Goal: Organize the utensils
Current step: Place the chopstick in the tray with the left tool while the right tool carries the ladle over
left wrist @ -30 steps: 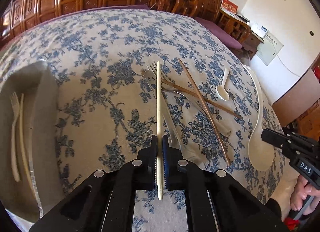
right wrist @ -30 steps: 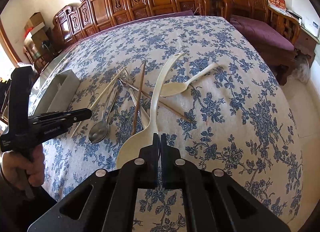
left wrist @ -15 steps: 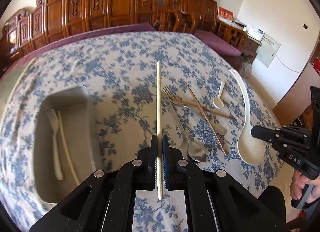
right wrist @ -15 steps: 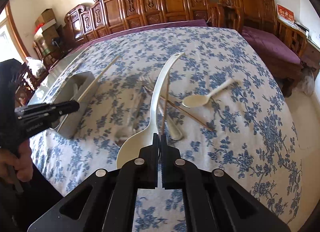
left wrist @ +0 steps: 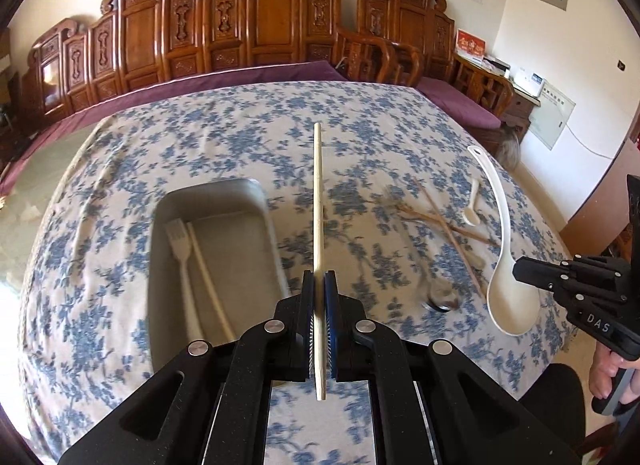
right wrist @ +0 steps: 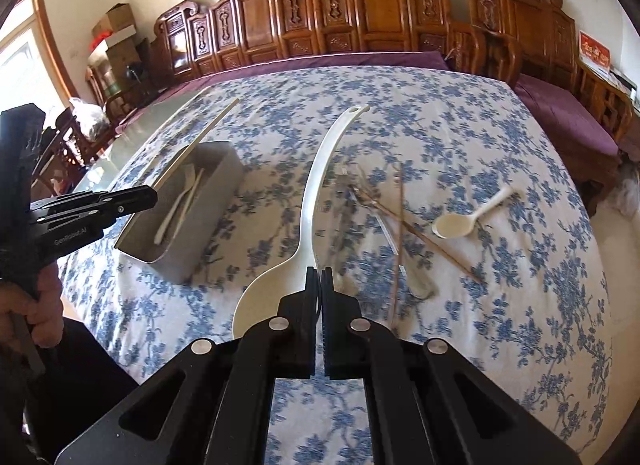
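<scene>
Carved wooden chairs [left wrist: 256, 37] along cream wall [left wrist: 568, 45] at twelve o'clock; bright window [right wrist: 20, 61] at nine o'clock.

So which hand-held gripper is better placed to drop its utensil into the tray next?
Left: its pale chopstick hangs right beside the grey tray, while the right, holding the large white ladle, is farther away.

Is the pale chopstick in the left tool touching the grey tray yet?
Apart. In the right wrist view the pale chopstick runs raised above the grey tray, held only by the left tool.
</scene>
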A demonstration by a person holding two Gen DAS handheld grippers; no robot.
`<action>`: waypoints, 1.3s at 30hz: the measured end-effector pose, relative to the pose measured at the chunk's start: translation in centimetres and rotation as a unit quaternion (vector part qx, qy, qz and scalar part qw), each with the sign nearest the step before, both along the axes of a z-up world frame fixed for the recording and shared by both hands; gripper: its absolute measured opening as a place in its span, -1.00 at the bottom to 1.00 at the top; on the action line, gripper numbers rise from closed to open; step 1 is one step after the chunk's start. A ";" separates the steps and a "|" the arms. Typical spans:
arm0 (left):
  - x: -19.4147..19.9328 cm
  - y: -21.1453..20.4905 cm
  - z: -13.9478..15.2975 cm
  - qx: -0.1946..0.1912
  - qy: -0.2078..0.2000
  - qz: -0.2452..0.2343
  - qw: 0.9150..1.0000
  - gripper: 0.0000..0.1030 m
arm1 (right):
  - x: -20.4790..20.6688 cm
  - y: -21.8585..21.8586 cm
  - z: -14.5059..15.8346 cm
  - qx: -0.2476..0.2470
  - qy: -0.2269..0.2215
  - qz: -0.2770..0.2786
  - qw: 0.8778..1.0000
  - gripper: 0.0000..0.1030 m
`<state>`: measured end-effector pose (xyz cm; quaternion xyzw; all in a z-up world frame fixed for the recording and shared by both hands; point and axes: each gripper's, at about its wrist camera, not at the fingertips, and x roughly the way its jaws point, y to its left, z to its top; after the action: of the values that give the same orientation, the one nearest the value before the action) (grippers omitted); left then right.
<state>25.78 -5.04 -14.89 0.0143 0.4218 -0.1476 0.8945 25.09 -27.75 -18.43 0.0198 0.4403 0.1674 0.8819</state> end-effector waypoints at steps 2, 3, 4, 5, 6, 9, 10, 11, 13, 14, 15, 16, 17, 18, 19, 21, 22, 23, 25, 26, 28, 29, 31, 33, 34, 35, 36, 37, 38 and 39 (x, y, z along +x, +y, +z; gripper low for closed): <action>0.0 1.1 -0.4 0.000 -0.001 0.007 1.000 -0.92 | 0.1 0.8 -0.1 0.000 0.002 0.005 1.000 -0.94; 0.1 1.7 -0.6 -0.002 0.000 0.010 1.000 -0.92 | 0.2 1.3 -0.2 -0.002 0.004 0.009 1.000 -0.94; 0.2 2.3 -0.9 -0.006 0.002 0.014 1.000 -0.92 | 0.3 1.6 -0.3 -0.003 0.005 0.012 1.000 -0.94; 0.4 2.8 -1.1 -0.009 0.005 0.018 1.000 -0.92 | 0.3 2.0 -0.4 -0.004 0.007 0.015 1.000 -0.94; 0.6 3.5 -1.4 -0.012 0.008 0.024 1.000 -0.92 | 0.4 2.3 -0.5 -0.005 0.008 0.017 1.000 -0.94; 1.1 4.8 -2.3 -0.012 0.013 0.034 0.999 -0.92 | 0.7 3.2 -0.6 -0.006 0.010 0.022 1.000 -0.94; 1.2 5.2 -2.6 -0.012 0.015 0.037 0.999 -0.92 | 0.8 3.5 -0.7 -0.006 0.011 0.024 1.000 -0.94; 1.4 5.5 -2.9 -0.013 0.018 0.041 0.999 -0.92 | 0.9 3.7 -0.7 -0.006 0.012 0.026 1.000 -0.94; 1.7 6.1 -3.5 -0.016 0.024 0.046 0.999 -0.92 | 1.1 4.3 -0.8 -0.007 0.014 0.030 0.999 -0.94; 1.7 6.2 -3.7 -0.014 0.025 0.049 0.998 -0.92 | 1.2 4.5 -0.9 -0.007 0.014 0.031 0.999 -0.94; 1.8 6.2 -3.8 -0.012 0.025 0.050 0.998 -0.92 | 1.4 4.8 -0.9 -0.007 0.016 0.033 0.999 -0.94; 1.9 6.4 -4.1 -0.011 0.027 0.052 0.998 -0.92 | 1.5 5.0 -1.0 -0.007 0.016 0.035 0.999 -0.94; 2.0 6.5 -4.3 -0.012 0.031 0.054 0.998 -0.92 | 1.6 5.3 -1.1 -0.007 0.017 0.037 0.999 -0.94; 2.1 6.6 -4.5 -0.013 0.033 0.056 0.998 -0.92 | 1.7 5.6 -1.1 -0.006 0.018 0.038 0.999 -0.94; 2.3 6.7 -4.6 -0.014 0.034 0.057 0.998 -0.92 | 1.9 5.8 -1.2 -0.005 0.019 0.040 0.999 -0.94; 2.6 7.0 -5.0 -0.020 0.039 0.064 0.997 -0.92 | 2.1 6.3 -1.2 -0.005 0.019 0.043 0.999 -0.94; 2.8 7.2 -5.2 -0.024 0.041 0.067 0.997 -0.92 | 2.2 6.5 -1.3 -0.005 0.020 0.045 0.999 -0.94; 2.9 7.4 -5.4 -0.030 0.045 0.069 0.996 -0.92 | 2.4 6.8 -1.3 -0.005 0.020 0.047 0.999 -0.94; 3.2 7.5 -5.6 -0.032 0.049 0.071 0.996 -0.92 | 2.6 7.1 -1.5 -0.004 0.021 0.049 0.999 -0.94; 3.3 7.5 -5.8 -0.032 0.051 0.071 0.996 -0.92 | 2.7 7.2 -1.6 -0.004 0.021 0.050 0.999 -0.94; 3.4 7.5 -6.1 -0.033 0.055 0.071 0.995 -0.92 | 2.9 7.5 -1.7 -0.003 0.022 0.051 0.998 -0.94; 3.5 7.5 -6.2 -0.034 0.057 0.071 0.995 -0.92 | 3.0 7.6 -1.7 -0.003 0.023 0.052 0.998 -0.94; 3.6 7.4 -6.4 -0.032 0.060 0.071 0.995 -0.92 | 3.1 8.0 -1.7 -0.003 0.023 0.054 0.998 -0.94; 3.6 7.3 -6.7 -0.022 0.066 0.076 0.995 -0.92 | 3.2 8.3 -1.7 -0.001 0.024 0.056 0.998 -0.94; 3.7 7.3 -6.7 -0.018 0.067 0.079 0.994 -0.92 | 3.2 8.5 -1.7 -0.001 0.024 0.058 0.998 -0.94; 3.7 7.4 -6.7 -0.017 0.068 0.081 0.994 -0.91 | 3.2 8.7 -1.6 -0.001 0.024 0.060 0.998 -0.94; 3.6 7.4 -6.6 -0.017 0.068 0.080 0.994 -0.89 | 3.3 8.9 -1.6 -0.002 0.024 0.062 0.998 -0.94; 3.6 7.4 -6.5 -0.017 0.066 0.080 0.994 -0.88 | 3.3 9.0 -1.5 -0.002 0.024 0.063 0.998 -0.94; 3.5 7.4 -6.2 -0.017 0.062 0.079 0.995 -0.86 | 3.4 9.3 -1.4 -0.003 0.024 0.065 0.998 -0.94; 3.4 7.5 -5.9 -0.016 0.057 0.080 0.995 -0.82 | 3.5 9.5 -1.3 -0.004 0.023 0.067 0.997 -0.94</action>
<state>29.20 2.43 -20.78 -0.0417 0.4695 -0.0830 0.8780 28.59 -18.28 -19.77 -0.0092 0.4613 0.2243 0.8584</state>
